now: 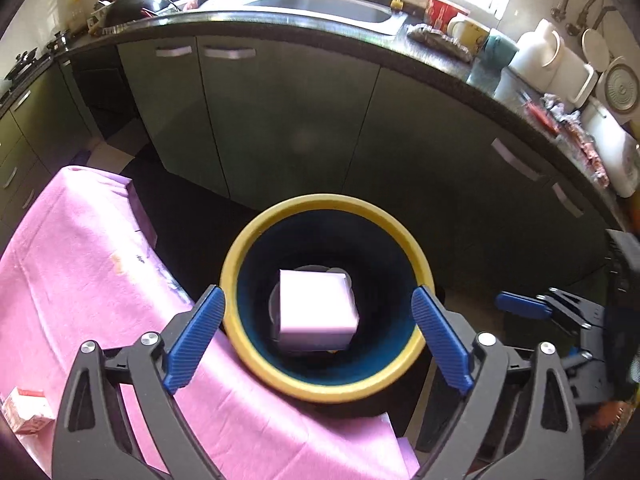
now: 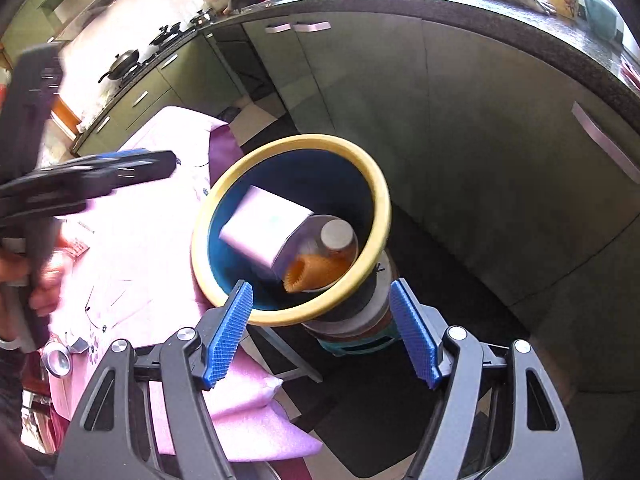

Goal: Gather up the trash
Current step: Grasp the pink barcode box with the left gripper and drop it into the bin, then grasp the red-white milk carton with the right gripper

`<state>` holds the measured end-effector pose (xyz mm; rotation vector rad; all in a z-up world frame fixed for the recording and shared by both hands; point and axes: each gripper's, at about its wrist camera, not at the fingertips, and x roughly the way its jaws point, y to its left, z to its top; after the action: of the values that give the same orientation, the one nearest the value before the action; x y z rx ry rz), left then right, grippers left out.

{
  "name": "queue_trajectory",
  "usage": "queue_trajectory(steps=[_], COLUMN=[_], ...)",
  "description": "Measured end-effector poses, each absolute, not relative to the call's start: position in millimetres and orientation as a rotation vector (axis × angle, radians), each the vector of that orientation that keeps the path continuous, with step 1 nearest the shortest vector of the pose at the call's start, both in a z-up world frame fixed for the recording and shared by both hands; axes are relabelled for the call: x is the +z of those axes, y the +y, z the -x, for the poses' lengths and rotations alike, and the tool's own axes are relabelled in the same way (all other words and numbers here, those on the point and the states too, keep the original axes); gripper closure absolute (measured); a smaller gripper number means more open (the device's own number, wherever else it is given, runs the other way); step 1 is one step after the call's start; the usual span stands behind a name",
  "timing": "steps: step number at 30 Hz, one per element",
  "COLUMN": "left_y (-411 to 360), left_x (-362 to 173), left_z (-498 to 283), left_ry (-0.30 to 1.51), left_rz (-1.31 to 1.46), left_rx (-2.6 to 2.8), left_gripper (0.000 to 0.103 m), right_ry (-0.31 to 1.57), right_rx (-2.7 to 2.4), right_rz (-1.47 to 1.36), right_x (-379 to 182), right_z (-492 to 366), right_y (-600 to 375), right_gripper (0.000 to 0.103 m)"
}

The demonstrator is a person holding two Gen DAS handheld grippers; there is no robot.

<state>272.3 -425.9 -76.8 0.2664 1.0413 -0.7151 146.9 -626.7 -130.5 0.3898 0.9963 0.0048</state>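
A round bin with a yellow rim point(image 1: 320, 203) point(image 2: 304, 139) and dark blue inside stands beside the pink-covered table. A white box point(image 1: 316, 309) point(image 2: 262, 224), tilted and slightly blurred, sits in the bin's mouth and touches neither gripper. Beneath it lie a clear bottle point(image 2: 338, 236) and something orange point(image 2: 306, 272). My left gripper point(image 1: 318, 293) hangs over the bin, open, with its blue pads either side of the rim and nothing between them. My right gripper point(image 2: 320, 286) is open and empty at the bin's near edge.
The pink-clothed table point(image 1: 80, 260) point(image 2: 132, 240) carries a small red and white carton point(image 1: 26, 408) and a metal lid point(image 2: 58, 358). Green cabinets point(image 1: 280, 120) under a dark counter with a sink point(image 1: 320, 4) stand behind. The bin rests on a stack of round stools point(image 2: 360, 320).
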Motion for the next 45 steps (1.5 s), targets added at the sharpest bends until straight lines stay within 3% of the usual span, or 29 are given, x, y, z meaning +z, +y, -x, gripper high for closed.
queue_trajectory(steps=[10, 22, 32, 45], left_y=[-261.9, -65.8, -19.9, -7.7], left_x=[5.3, -1.2, -24.1, -39.5], left_z=[-204.3, -142.5, -136.9, -150.8], left_ry=[0.850, 0.821, 0.841, 0.869], left_rz=[-0.168, -0.055, -0.005, 0.005], left_rx=[-0.621, -0.283, -0.244, -0.240], left_gripper=[0.008, 0.007, 0.007, 0.007], right_ry=[1.000, 1.019, 0.928, 0.949], right_rx=[0.157, 0.508, 0.796, 0.929], right_rz=[-0.252, -0.023, 0.332, 0.491], right_x=[-110.6, -84.1, -74.7, -113.8], right_z=[-178.8, -241.8, -294.0, -359.4], right_y=[-556.3, -380.2, -229.1, -155.2], right_gripper=[0.032, 0.032, 0.032, 0.029])
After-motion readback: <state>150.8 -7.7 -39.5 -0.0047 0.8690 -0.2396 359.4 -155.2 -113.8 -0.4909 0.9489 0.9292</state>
